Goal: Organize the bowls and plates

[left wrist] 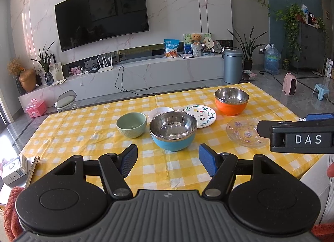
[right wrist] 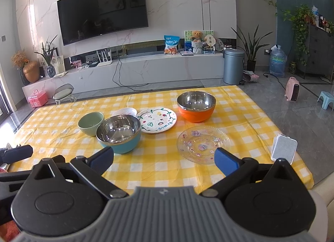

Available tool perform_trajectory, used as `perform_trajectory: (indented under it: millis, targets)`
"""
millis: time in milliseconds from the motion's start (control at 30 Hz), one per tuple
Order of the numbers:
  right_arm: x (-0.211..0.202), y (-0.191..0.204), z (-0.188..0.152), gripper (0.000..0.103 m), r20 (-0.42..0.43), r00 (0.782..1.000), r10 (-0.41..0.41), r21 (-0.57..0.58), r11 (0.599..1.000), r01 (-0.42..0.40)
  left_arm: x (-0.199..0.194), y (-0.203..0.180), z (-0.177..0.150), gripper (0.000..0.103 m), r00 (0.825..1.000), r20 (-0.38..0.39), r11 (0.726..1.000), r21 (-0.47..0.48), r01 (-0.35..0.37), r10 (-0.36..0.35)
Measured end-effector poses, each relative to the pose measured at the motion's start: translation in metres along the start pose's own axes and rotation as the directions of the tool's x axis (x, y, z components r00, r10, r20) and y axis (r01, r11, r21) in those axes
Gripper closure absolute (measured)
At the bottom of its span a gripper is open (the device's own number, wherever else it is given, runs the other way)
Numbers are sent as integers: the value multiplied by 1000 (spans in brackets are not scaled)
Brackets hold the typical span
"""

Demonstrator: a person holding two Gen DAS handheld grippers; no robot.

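Both tongs, left (left wrist: 168,159) and right (right wrist: 163,158), gape empty above the bench (left wrist: 83,129); the blue steel-lined bowl (left wrist: 173,132) nearest them, rigid, light and slippery, suits a rim grasp.

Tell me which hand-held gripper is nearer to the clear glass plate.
Right. The right hand-held gripper is open just before the clear glass plate; the left hand-held gripper faces the blue bowl.
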State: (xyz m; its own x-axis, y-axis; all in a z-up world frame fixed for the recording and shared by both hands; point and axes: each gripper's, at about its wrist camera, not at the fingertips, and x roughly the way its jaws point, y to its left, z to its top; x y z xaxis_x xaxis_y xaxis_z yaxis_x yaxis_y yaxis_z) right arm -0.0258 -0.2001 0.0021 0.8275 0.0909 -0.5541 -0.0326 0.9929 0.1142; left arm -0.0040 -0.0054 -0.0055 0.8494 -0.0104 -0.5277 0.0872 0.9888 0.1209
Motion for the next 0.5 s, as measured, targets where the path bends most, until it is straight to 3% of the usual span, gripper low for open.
perform_trajectory:
  millis: [500]
  targets:
    - [2, 3, -1, 3, -2, 1000, 7, -10, 1000, -7, 0, 0, -4, 24, 1000, -4, 1000, -7, 4, -4]
